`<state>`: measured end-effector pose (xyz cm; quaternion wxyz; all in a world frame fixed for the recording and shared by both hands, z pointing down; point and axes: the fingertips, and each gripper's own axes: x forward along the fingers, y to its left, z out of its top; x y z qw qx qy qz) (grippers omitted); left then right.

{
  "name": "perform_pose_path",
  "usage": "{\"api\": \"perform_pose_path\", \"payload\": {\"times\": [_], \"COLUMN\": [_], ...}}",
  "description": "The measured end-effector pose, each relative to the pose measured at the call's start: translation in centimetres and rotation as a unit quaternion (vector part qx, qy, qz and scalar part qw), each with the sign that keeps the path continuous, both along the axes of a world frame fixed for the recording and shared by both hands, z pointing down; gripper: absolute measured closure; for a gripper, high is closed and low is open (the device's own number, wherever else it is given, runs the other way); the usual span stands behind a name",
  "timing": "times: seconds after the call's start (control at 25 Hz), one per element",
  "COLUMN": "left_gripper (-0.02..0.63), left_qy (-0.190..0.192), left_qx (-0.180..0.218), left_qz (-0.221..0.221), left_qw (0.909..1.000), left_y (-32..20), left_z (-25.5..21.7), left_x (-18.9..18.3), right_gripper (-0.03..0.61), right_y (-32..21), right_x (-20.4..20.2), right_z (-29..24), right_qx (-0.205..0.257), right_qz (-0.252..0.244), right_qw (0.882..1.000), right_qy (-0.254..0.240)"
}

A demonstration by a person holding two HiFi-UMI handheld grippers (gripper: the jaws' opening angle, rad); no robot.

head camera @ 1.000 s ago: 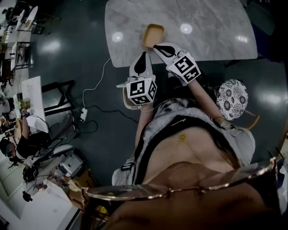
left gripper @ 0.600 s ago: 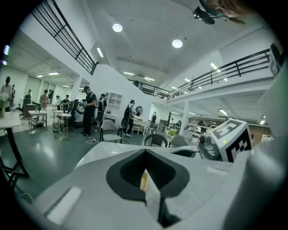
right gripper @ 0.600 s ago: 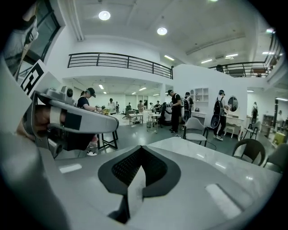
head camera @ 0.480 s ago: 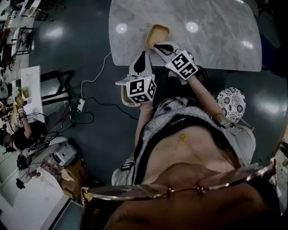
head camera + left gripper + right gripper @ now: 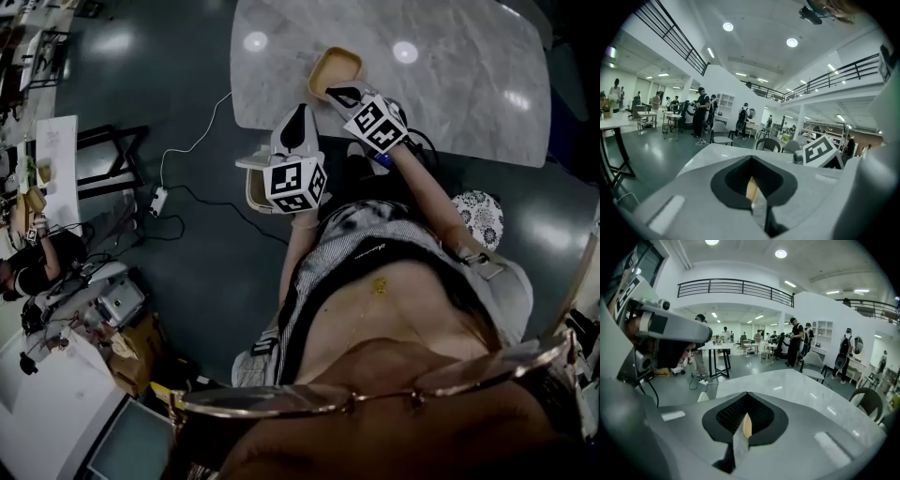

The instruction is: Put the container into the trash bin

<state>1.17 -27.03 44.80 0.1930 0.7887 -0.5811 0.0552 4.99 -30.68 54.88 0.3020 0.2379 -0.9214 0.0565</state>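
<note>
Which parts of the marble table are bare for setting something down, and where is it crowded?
Bare: the table right of the tan container, out to its right edge, and the left corner. Crowded: the near edge, where the right gripper and left gripper are near the container.

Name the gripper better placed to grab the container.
Right. The right gripper is close beside the container on the table; the left gripper is farther back, near the table edge. Both are shut, so the right likely must open first.

Container [image 5: 336,71] on table's [image 5: 469,84] near edge; right gripper [image 5: 337,94] before it, perhaps touching; left gripper [image 5: 300,112] leftward
</note>
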Motion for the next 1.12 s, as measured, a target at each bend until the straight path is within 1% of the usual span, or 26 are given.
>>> {"api": "perform_pose_path", "payload": {"times": [0.12, 0.28, 0.48, 0.52, 0.56, 0.6, 0.76, 0.8, 0.84, 0.92, 1.0, 1.12], "left_gripper": [0.614, 0.614, 0.614, 0.614, 0.614, 0.614, 0.614, 0.614, 0.614, 0.614, 0.614, 0.614], "left_qy": [0.003, 0.007, 0.009, 0.009, 0.01, 0.01, 0.008, 0.007, 0.007, 0.006, 0.006, 0.009], "left_qx": [-0.006, -0.015, -0.024, -0.025, -0.027, -0.028, -0.031, -0.032, -0.032, -0.032, -0.034, -0.038], "left_qz": [-0.009, -0.017, -0.029, -0.033, -0.037, -0.041, -0.063, -0.069, -0.075, -0.086, -0.095, -0.1], "left_qw": [0.9999, 0.9997, 0.9993, 0.9991, 0.9989, 0.9987, 0.9975, 0.9971, 0.9967, 0.9957, 0.9949, 0.9942], "left_y": [-0.1, 0.0, 0.4, 0.5, 0.6, 0.8, 1.4, 1.6, 1.8, 2.2, 2.6, 3.0], "left_z": [0.4, 0.9, 1.5, 1.6, 1.6, 1.7, 2.0, 1.9, 1.9, 1.8, 1.9, 2.2], "left_x": [-0.3, -0.6, -0.9, -1.0, -1.2, -1.4, -2.6, -2.9, -3.3, -3.9, -4.4, -4.8], "right_gripper": [0.552, 0.552, 0.551, 0.545, 0.498, 0.47, 0.457, 0.463, 0.482, 0.49, 0.51, 0.527], "right_y": [-0.6, -0.9, -0.6, -0.5, -0.5, -0.4, -0.7, -0.7, -0.8, -1.0, -1.0, -0.9], "right_x": [-0.4, -0.7, -1.5, -1.7, -1.8, -1.9, -2.5, -2.7, -2.8, -2.8, -2.6, -2.4], "right_z": [2.1, 5.3, 9.5, 10.4, 11.3, 12.3, 15.5, 16.0, 16.4, 16.9, 17.1, 16.9], "right_qx": [-0.009, -0.035, -0.061, -0.066, -0.071, -0.073, -0.064, -0.061, -0.055, -0.035, -0.021, -0.018], "right_qz": [-0.019, -0.038, -0.078, -0.086, -0.093, -0.099, -0.125, -0.13, -0.135, -0.142, -0.147, -0.152], "right_qw": [0.999, 0.997, 0.988, 0.986, 0.983, 0.98, 0.967, 0.964, 0.961, 0.956, 0.952, 0.951], "right_qy": [0.027, 0.06, 0.116, 0.129, 0.141, 0.155, 0.213, 0.223, 0.233, 0.254, 0.266, 0.268]}}
